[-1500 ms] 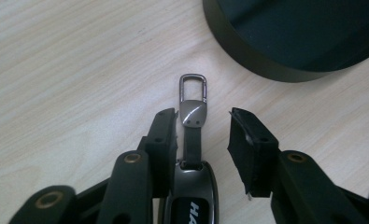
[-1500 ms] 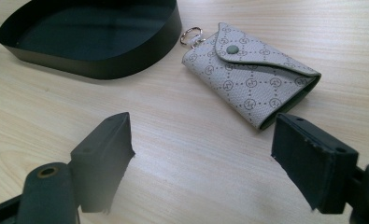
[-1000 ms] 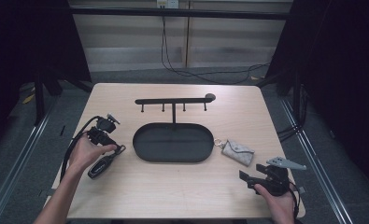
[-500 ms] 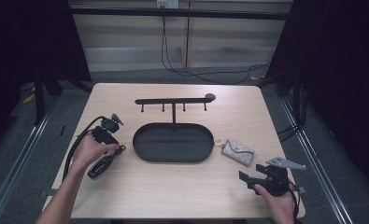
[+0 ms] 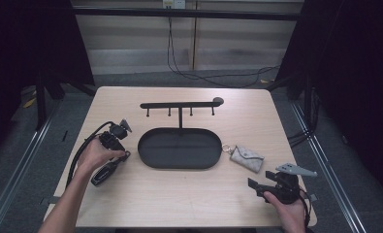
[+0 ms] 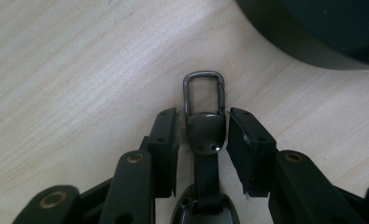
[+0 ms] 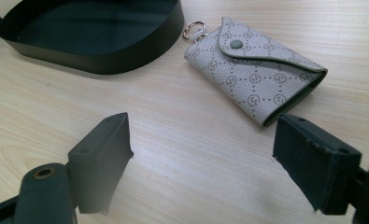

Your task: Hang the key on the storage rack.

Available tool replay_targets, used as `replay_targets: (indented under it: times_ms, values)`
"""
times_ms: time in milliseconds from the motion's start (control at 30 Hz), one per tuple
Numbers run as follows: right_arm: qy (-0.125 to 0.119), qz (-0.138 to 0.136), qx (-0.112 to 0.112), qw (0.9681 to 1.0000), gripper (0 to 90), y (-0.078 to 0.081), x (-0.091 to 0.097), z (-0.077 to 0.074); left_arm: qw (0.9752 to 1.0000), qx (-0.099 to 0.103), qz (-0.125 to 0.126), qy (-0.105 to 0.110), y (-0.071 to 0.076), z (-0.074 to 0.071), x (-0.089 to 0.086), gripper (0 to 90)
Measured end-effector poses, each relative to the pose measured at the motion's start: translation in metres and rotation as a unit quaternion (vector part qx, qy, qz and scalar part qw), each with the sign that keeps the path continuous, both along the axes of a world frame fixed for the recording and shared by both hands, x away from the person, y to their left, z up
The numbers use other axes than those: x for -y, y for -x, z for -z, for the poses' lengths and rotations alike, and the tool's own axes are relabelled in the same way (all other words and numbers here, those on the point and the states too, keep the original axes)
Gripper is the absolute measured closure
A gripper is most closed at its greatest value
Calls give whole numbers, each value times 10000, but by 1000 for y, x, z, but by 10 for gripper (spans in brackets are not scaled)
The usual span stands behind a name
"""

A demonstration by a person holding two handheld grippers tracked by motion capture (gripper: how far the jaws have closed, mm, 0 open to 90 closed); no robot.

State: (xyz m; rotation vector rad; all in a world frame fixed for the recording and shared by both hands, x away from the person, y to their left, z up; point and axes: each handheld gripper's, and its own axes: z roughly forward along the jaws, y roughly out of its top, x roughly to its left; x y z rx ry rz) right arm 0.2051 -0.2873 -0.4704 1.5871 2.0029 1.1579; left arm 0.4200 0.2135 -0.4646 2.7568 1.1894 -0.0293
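I see bare table (image 5: pixel 189 194) between both grippers; the tray (image 5: pixel 179 148) and hook rack (image 5: pixel 180 104) block the centre.

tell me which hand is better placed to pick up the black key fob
Left. The left hand-held gripper has been closing, with the key fob's clasp end between its jaws. The right hand-held gripper faces the pouch.

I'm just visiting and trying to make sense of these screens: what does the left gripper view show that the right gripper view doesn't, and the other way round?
The left gripper view shows a dark key fob with a metal clasp, lying on the table between the left gripper's jaws, which have just been closing around it without clearly pressing yet. The right gripper view shows a pale patterned key pouch with a small ring, lying ahead of the right gripper's wide-open jaws. Both show the wooden table and the black oval tray.
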Motion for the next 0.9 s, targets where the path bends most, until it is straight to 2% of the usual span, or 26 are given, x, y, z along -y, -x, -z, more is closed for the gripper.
replay_targets:
  times_ms: [33,233,267,300,400,467,500,533,667,733,767,900]
  values:
    - [4,-1,-7,10000,189,0,0,0,10000,-12,-60,-14,0,1,0,636]
    - [21,-25,-3,10000,189,0,-1,0,10000,21,-20,-36,-1,2,1,639]
    - [30,-27,-9,10000,189,0,-1,0,9999,16,54,-144,-1,2,3,643]
    - [30,-27,-9,10000,189,0,-1,0,9999,16,54,-144,-1,2,3,643]
    - [33,-35,-4,10000,190,0,-1,0,9993,-28,127,-347,-2,2,10,643]
    - [27,-48,4,10000,189,0,-1,0,9992,-97,127,-378,-4,2,11,646]
    - [26,-52,4,10000,189,0,-1,0,9988,-120,251,-415,-6,2,11,647]
    - [21,-51,-6,10000,189,1,-1,-1,9990,-192,110,-391,-4,2,12,654]
    - [35,-79,4,10000,189,1,-1,0,9985,-168,163,-487,-3,2,16,700]
    - [46,-90,-9,9999,189,0,-2,0,9982,-220,121,-540,-5,2,18,704]
    - [58,-98,-7,9999,189,0,-2,0,9976,-310,78,-613,-7,2,20,705]
    - [62,-106,-10,9999,190,1,-2,-1,9978,-323,13,-585,-7,2,19,708]
